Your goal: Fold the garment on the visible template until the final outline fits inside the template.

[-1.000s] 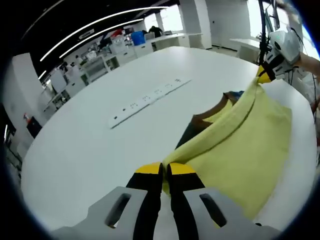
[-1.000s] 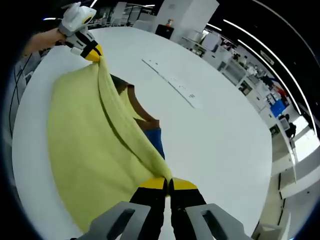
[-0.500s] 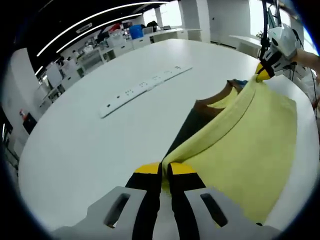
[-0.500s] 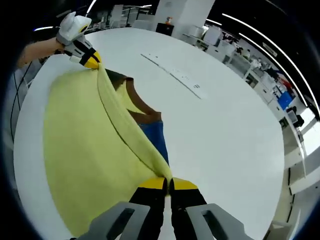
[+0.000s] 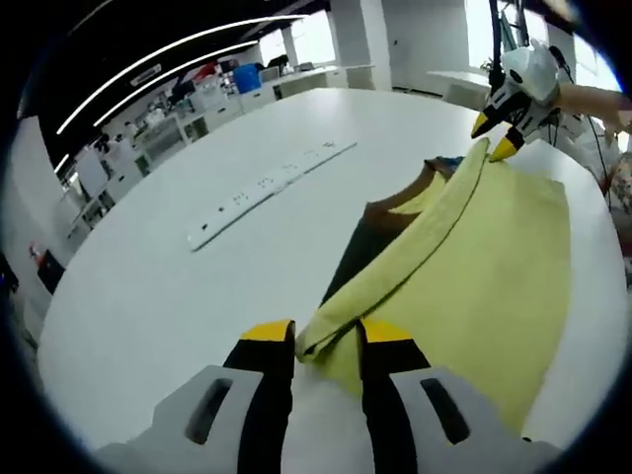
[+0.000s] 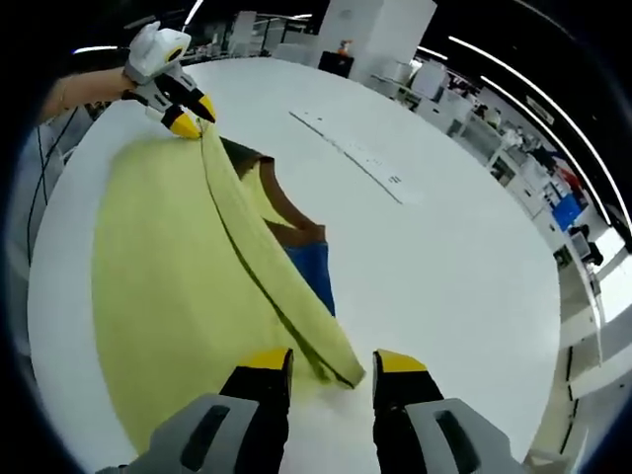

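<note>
Lying folded on the white table, the yellow garment mostly hides the dark template; the left gripper and right gripper both stand wide, holding nothing.

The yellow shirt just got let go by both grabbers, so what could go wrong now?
1. The folded edge of the yellow shirt lies loose between the open right gripper tips, and likewise at the left gripper. Pulling away carelessly could drag the fold open.
2. The blue template and dark piece peek out beside the shirt, so the shirt probably doesn't fit inside yet.
3. The shirt reaches near the table edge and might slide off.
</note>
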The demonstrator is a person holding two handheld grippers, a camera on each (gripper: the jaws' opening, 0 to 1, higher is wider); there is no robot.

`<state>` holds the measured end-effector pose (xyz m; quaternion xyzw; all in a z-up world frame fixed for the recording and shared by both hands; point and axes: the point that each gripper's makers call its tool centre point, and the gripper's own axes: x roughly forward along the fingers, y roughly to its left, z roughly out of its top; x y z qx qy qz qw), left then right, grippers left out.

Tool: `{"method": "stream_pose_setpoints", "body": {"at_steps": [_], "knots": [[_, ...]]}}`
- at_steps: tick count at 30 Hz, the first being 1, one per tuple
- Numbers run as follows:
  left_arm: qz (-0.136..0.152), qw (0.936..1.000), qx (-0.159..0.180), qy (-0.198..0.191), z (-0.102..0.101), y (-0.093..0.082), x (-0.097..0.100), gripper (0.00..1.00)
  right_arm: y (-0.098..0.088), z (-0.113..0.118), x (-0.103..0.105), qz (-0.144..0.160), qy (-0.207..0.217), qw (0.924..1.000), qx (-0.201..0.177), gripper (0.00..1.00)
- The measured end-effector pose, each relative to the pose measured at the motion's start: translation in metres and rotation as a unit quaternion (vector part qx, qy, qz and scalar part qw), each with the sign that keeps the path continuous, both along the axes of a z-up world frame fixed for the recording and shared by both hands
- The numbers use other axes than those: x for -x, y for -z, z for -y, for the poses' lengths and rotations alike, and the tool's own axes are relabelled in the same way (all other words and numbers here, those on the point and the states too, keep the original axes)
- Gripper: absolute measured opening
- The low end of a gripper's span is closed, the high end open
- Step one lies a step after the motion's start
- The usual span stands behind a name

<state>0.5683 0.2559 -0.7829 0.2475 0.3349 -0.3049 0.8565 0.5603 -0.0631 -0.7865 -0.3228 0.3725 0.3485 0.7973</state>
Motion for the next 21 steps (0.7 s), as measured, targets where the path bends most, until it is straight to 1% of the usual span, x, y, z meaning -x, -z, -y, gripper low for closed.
{"method": "stream_pose_setpoints", "body": {"at_steps": [1, 2, 4, 5, 6, 7, 8, 9, 13, 15, 17, 18, 19, 20, 21], "knots": [[0.004, 0.9999, -0.014, 0.003, -0.002, 0.001, -0.001, 0.23, 0.0, 0.0, -0.001, 0.004, 0.0, 1.0, 0.002, 0.26], [0.006, 0.9999, -0.015, 0.004, -0.001, 0.002, -0.002, 0.23, -0.001, 0.0, -0.002, 0.01, -0.001, 0.9999, 0.004, 0.24], [0.008, 0.9999, -0.007, 0.004, 0.001, 0.001, -0.002, 0.23, 0.001, 0.002, -0.003, 0.012, -0.004, 0.9998, 0.012, 0.24], [0.01, 0.9997, -0.005, 0.02, 0.005, 0.001, 0.0, 0.23, 0.001, 0.002, -0.003, 0.013, -0.006, 0.9998, 0.015, 0.23], [0.014, 0.9994, -0.013, 0.03, 0.006, 0.001, 0.001, 0.22, 0.002, 0.002, -0.002, 0.016, -0.016, 0.9995, 0.022, 0.2], [0.021, 0.9981, -0.039, 0.044, 0.003, 0.002, 0.001, 0.21, 0.003, 0.002, -0.002, 0.017, -0.019, 0.9993, 0.026, 0.14], [0.02, 0.9973, -0.052, 0.047, 0.001, 0.004, 0.002, 0.19, 0.005, 0.005, -0.002, 0.018, -0.02, 0.999, 0.036, 0.11], [0.018, 0.9975, -0.049, 0.047, 0.003, 0.006, 0.004, 0.16, 0.005, 0.006, -0.003, 0.018, -0.02, 0.9989, 0.038, 0.1], [0.027, 0.9975, -0.048, 0.043, 0.0, 0.003, 0.0, 0.05, 0.005, 0.006, -0.003, 0.016, -0.009, 0.9995, 0.024, 0.05], [0.033, 0.9977, -0.048, 0.036, -0.002, 0.001, -0.002, 0.03, 0.005, 0.006, -0.003, 0.016, -0.007, 0.9996, 0.022, 0.04], [0.039, 0.9978, -0.046, 0.029, -0.005, -0.002, -0.005, 0.01, 0.001, 0.006, -0.004, 0.016, 0.002, 0.9998, 0.012, 0.0], [0.043, 0.998, -0.038, 0.025, -0.004, -0.004, -0.006, 0.01, -0.002, 0.005, -0.006, 0.017, 0.023, 0.9996, -0.008, 0.0], [0.042, 0.9986, -0.027, 0.016, -0.003, -0.005, -0.007, 0.01, -0.003, 0.006, -0.007, 0.014, 0.037, 0.9991, -0.018, 0.0], [0.034, 0.9994, -0.007, 0.0, -0.002, -0.005, -0.007, 0.01, -0.004, 0.005, -0.008, 0.01, 0.051, 0.9981, -0.032, 0.0], [0.026, 0.9995, 0.003, -0.016, -0.004, -0.003, -0.007, 0.01, -0.003, 0.005, -0.009, -0.001, 0.074, 0.9957, -0.055, 0.0]]}}
